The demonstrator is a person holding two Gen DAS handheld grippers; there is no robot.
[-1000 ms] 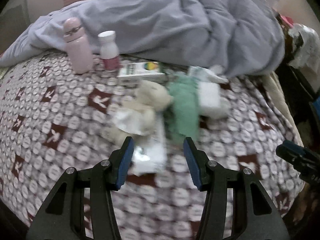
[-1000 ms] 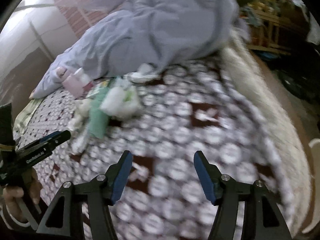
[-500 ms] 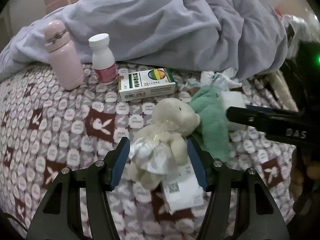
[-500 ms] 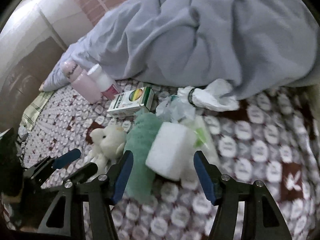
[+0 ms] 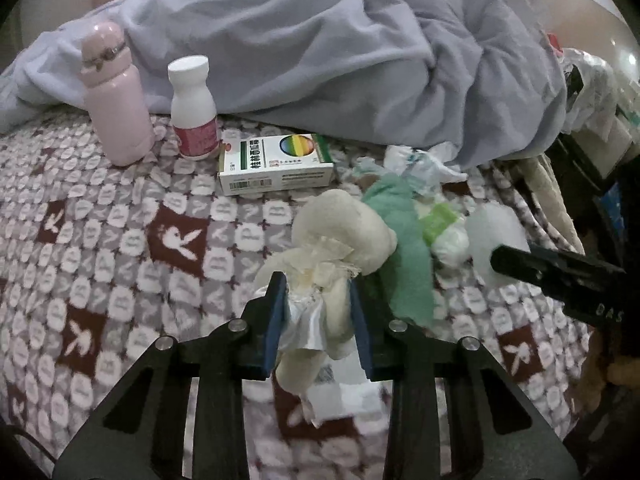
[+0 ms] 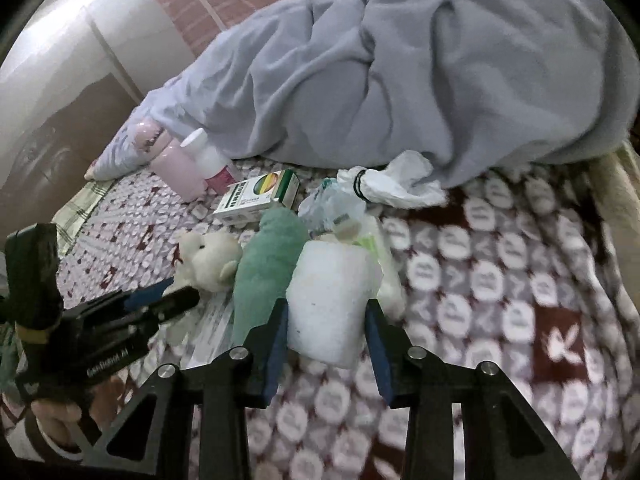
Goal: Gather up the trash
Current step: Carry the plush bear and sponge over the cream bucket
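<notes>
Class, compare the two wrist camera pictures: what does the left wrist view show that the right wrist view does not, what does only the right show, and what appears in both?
Only the left wrist view shows the left claw from behind, its pads pressing the cream teddy bear.

Only the right wrist view shows the right claw closed around the white foam block, and the black hair tie around a crumpled tissue.

Both show the grey duvet, pink flask, white pill bottle, medicine box and green cloth.

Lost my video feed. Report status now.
Left hand-held gripper shut on cream teddy. Right hand-held gripper shut on white foam block. Green cloth wedged between them.
</notes>
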